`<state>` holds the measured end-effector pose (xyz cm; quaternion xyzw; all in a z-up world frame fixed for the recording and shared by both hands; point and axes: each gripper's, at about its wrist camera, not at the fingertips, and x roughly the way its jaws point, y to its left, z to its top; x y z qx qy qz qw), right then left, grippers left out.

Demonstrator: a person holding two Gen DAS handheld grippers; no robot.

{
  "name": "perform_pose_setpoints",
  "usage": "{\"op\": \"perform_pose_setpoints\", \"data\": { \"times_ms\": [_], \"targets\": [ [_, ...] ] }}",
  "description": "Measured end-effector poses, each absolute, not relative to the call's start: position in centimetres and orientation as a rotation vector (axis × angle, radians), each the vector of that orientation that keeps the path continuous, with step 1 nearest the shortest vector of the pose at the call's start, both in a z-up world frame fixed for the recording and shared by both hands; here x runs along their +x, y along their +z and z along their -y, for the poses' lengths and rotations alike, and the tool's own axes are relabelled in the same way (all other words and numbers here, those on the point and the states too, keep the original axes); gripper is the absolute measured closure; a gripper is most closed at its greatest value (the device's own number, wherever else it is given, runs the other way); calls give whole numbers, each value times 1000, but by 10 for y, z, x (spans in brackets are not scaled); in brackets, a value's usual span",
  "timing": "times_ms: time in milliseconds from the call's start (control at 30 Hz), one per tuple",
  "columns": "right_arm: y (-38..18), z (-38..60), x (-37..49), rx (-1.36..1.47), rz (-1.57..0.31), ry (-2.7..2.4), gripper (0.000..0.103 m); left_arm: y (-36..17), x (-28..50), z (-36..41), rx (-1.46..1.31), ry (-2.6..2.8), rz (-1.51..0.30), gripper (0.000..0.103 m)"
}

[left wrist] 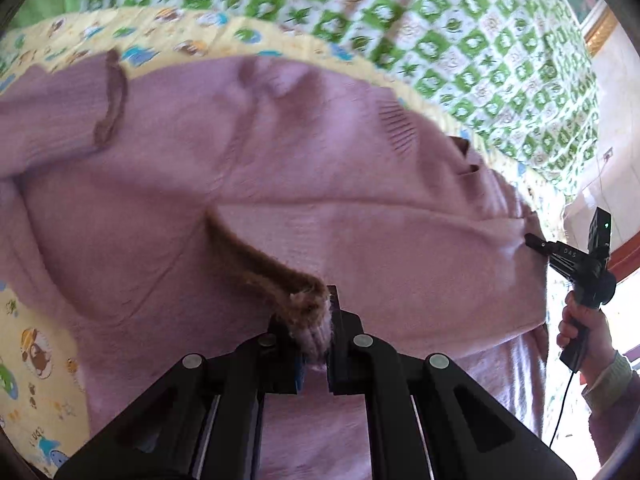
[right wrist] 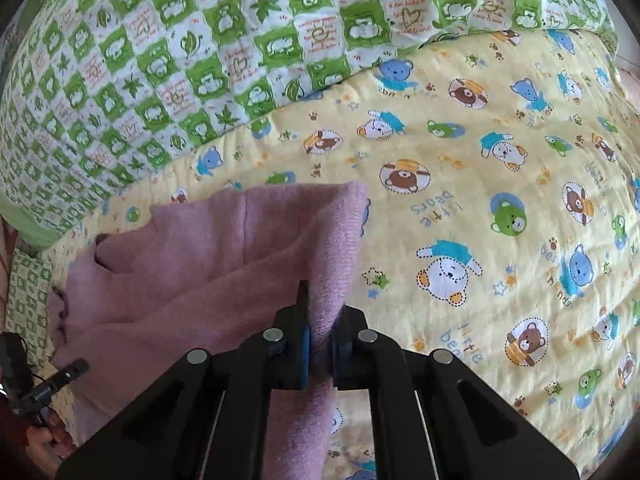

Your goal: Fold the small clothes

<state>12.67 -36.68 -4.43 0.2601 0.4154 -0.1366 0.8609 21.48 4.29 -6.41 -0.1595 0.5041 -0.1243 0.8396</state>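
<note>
Left wrist view gets nearly the whole pink sweater [left wrist: 280, 168] spread over the yellow bear blanket [left wrist: 36, 360], brown-trimmed cuff [left wrist: 304, 304] included; right wrist view only catches one corner plus lots of blanket. Left gripper [left wrist: 316, 344] fingers are clamped on that cuff. Right gripper [right wrist: 320, 344] fingers pinch the sweater's right edge, with the green quilt [right wrist: 160, 60] beyond.

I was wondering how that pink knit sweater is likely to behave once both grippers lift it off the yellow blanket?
The pink sweater will probably sag limply: it already drapes between the left gripper and the right gripper. Its fuzzy knit looks unlikely to slip from the shut jaws. The loose sleeve will likely dangle.
</note>
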Motion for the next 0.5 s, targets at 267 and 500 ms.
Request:
{"op": "perform_pose_setpoints", "data": {
  "times_ms": [267,500],
  "targets": [
    [-45,359,125,561,-879,-321,78,-73,205,-42,-307,-241,-1072,96],
    [-6,327,96,535,-768,-341,45,-55,195,-57,-266,-214,-1086,77]
  ]
}}
